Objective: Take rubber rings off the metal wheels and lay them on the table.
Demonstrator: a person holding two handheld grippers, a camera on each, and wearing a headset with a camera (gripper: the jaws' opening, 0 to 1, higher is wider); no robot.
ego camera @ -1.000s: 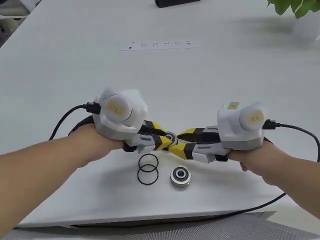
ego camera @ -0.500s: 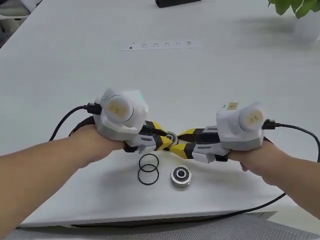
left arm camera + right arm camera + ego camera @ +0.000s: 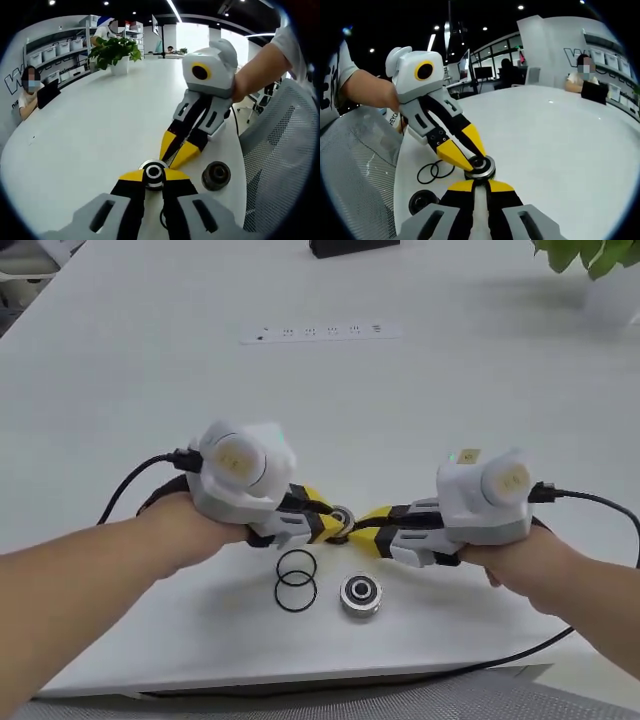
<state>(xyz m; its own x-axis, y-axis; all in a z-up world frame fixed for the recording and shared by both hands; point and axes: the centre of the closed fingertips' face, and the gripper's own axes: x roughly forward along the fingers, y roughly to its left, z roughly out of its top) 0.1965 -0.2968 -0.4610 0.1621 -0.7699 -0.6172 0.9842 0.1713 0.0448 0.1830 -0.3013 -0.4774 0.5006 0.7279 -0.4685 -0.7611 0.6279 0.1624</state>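
Metal wheel (image 3: 341, 517) hangs above the table (image 3: 180, 380), clamped between the yellow tips of the left gripper (image 3: 326, 523), whose jaws press on it from either side in the left gripper view. The right gripper (image 3: 362, 528) meets this held wheel from the opposite side, its jaws drawn almost together with the tips at the wheel's rim; whether they pinch anything there I cannot tell. On the person's side of the held wheel, two rubber rings (image 3: 296, 578) lie flat on the table and overlap each other, and a second wheel (image 3: 361, 593) rests just beside them, not touching. The table's near edge runs close behind that second wheel, so little surface is left on that side of the held wheel. Beyond the held wheel a wide stretch of bare tabletop reaches a power strip (image 3: 320, 332), well apart, with a plant (image 3: 585, 252) farther off to the right. Cables (image 3: 130, 485) trail outward from both grippers, away from the held wheel
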